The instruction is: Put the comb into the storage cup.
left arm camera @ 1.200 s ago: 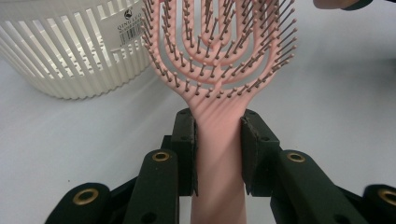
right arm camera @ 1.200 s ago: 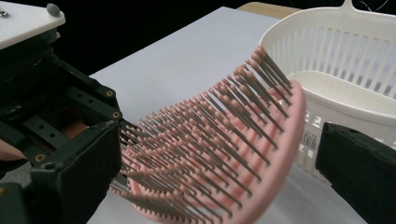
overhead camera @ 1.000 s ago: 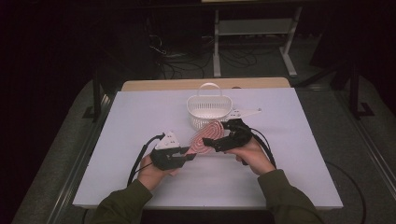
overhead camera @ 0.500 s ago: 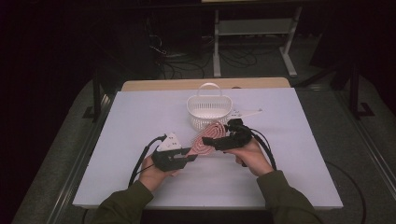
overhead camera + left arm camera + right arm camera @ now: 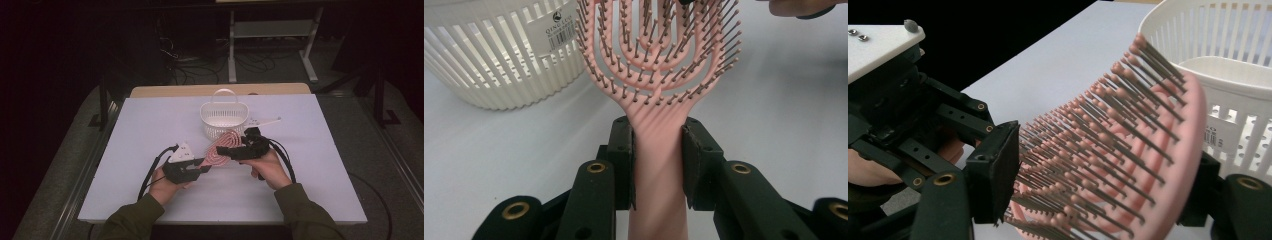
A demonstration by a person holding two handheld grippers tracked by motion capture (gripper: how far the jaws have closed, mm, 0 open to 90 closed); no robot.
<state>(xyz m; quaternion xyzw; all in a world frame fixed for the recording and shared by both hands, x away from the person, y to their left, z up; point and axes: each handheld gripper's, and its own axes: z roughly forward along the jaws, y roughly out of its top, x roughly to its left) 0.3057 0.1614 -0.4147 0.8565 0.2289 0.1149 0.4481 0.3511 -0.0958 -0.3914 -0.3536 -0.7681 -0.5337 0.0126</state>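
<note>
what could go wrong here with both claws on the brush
The right claw has just been closing around the brush head, one pad against the bristles. It could bend them or slip, since bristles give a soft hold.

The left claw grips the handle. If the hands pull apart, the brush may twist out of one claw.

The basket stands close behind; a swing could knock it.

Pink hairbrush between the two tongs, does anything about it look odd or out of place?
Nothing looks damaged. The pink hairbrush is held off the table, left tongs clamped on its handle, right tongs just closing across the bristled head, beside the upright white basket.
</note>
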